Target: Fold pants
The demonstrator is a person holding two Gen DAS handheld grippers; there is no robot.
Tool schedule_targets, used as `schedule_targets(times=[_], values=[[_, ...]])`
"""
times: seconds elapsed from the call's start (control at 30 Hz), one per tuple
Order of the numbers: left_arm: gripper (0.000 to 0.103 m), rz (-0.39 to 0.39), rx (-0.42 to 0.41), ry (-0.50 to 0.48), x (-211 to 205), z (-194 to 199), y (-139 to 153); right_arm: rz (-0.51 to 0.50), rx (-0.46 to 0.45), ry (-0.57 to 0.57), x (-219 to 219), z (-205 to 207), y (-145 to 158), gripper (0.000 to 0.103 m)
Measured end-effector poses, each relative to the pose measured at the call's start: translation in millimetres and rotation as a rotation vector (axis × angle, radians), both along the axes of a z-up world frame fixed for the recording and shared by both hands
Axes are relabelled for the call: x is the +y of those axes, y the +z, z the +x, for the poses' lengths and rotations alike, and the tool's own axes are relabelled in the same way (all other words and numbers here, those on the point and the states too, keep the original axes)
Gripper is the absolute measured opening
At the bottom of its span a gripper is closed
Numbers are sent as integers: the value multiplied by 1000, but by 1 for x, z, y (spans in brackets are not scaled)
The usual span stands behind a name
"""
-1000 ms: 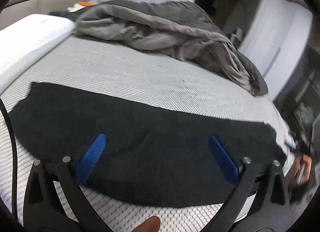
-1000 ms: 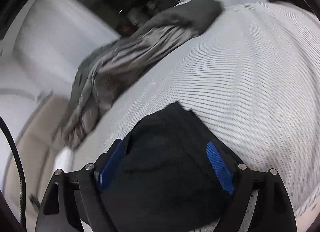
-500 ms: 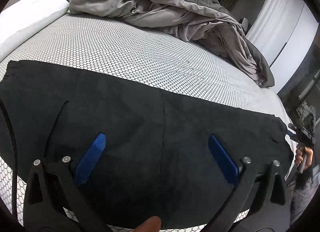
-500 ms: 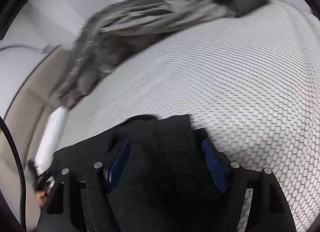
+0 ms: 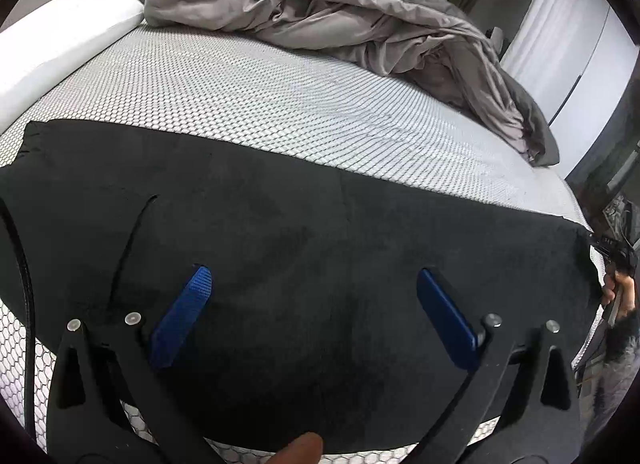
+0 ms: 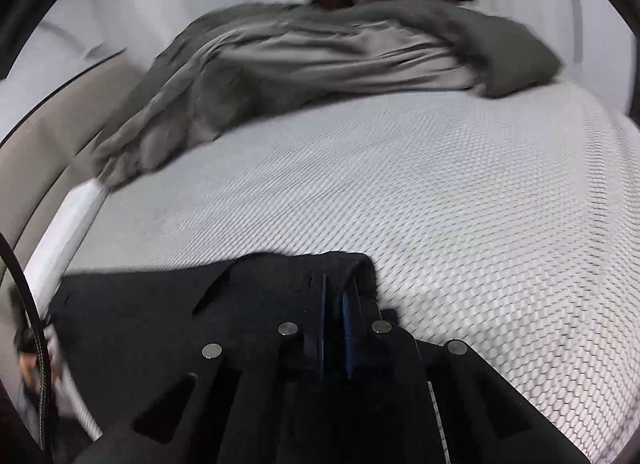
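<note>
Left gripper (image 5: 312, 308) stood wide open in the left wrist view, holding nothing, its blue pads (image 5: 182, 322) poised over the black pants (image 5: 304, 223). These lay flat and lengthwise across the honeycomb-patterned mattress (image 5: 248, 103), with a crumpled grey duvet (image 5: 328, 11) at 12 o'clock and a white pillow (image 5: 60, 43) at 10 o'clock.

Right gripper (image 6: 335, 328) in the right wrist view was closed on a raised fold of pants fabric at 6 o'clock. The cloth appeared soft, light and limp; it would likely sag unless gripped at hems or waistband corners.
</note>
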State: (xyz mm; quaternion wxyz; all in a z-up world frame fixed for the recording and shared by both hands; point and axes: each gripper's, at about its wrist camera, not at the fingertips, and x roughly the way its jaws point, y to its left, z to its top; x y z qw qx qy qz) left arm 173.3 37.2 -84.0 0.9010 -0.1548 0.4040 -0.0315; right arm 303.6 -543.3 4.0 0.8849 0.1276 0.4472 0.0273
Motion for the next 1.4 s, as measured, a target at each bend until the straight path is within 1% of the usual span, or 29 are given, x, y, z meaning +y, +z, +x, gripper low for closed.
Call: schedule_targets(times=[0.03,0.07,0.1,0.13,0.17,0.2,0.27,0.33,0.37,0.4,0.43,0.5,0.57,0.7,0.77,0.87,0.93,0.97,1.07,1.13,1.2,1.23,1.27,1.3,1.33,1.4], values=[[102,1,6,4,1,0,-2,-15,33,-49,-5,5,-7,7],[102,6,20,9,2,2,-6,-43,93,-75,-6,13,-18,11],[102,12,29,15,3,3,-8,-99,151,-94,-4,19,-29,23],[102,22,32,23,2,3,-10,-179,197,-116,1,23,-38,26],[102,29,31,27,1,3,-10,-194,198,-129,0,21,-41,28],[102,33,29,29,-1,3,-10,-189,177,-143,1,18,-39,33],[102,36,16,10,-13,0,-8,-191,111,-188,2,4,-25,43],[102,37,13,-16,-27,-2,-6,-205,18,-191,12,-17,-4,44],[102,42,6,-36,-38,-4,-5,-197,-19,-157,25,-29,6,47],[102,48,-1,-53,-47,-6,-3,-193,-35,-128,36,-40,11,55],[102,54,-11,-81,-60,-7,0,-191,-45,-106,44,-50,14,59],[102,58,-12,-135,-81,-8,2,-188,-73,-51,76,-66,19,81],[102,76,-5,-205,-107,-9,-1,-166,-84,28,114,-79,18,88],[102,150,14,-309,-145,-11,-12,-120,-51,142,186,-99,2,88],[102,193,35,-344,-157,-12,-21,-124,-30,205,222,-105,-12,88],[102,228,59,-359,-164,-14,-33,-160,24,301,266,-103,-40,88],[102,267,66,-358,-162,-18,-37,-201,73,330,282,-99,-64,88],[102,274,60,-368,-156,-21,-38,-233,77,340,287,-99,-73,88],[102,253,45,-355,-131,-32,-37,-280,23,368,284,-106,-78,89],[102,254,49,-314,-111,-38,-39,-305,24,348,272,-108,-77,89],[102,225,57,-285,-95,-35,-38,-367,23,278,244,-109,-77,90],[102,218,60,-278,-91,-34,-37,-417,31,201,223,-110,-78,91],[102,211,62,-269,-91,-33,-35,-435,36,153,213,-110,-78,92],[102,212,62,-264,-90,-32,-33,-438,43,87,197,-109,-79,92],[102,215,60,-263,-93,-31,-31,-408,47,45,184,-105,-78,92],[102,201,60,-278,-97,-26,-27,-348,51,25,174,-100,-71,92]])
